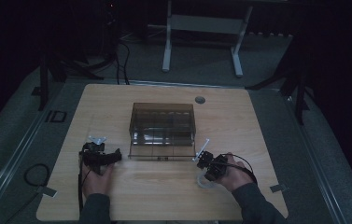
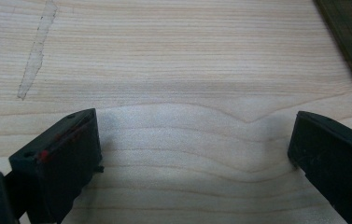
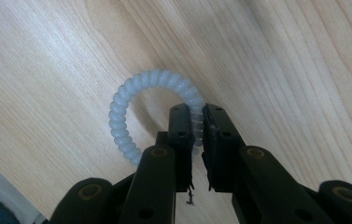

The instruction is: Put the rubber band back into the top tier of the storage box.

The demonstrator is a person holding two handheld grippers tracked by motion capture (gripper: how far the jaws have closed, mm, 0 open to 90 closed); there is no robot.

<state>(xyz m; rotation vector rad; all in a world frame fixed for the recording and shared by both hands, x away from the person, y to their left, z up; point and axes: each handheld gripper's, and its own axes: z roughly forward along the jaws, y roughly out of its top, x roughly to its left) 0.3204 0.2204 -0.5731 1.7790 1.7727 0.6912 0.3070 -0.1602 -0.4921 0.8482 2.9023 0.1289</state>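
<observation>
A pale, translucent spiral hair tie (image 3: 134,100) forms a ring near the table's (image 1: 164,186) right front, pinched at one side.

dim lab recording bay, lone wooden tabletop (image 1: 164,186) on grey carpet, black curtains, floor cables, white desk frame (image 1: 201,28) behind

My right tongs (image 3: 198,128) cover part of the pale translucent spiral coil ring (image 3: 131,93). Smoky transparent plastic box (image 2: 348,37) is cut off at the corner in the left gripper view; its contents are too dim to tell.
</observation>
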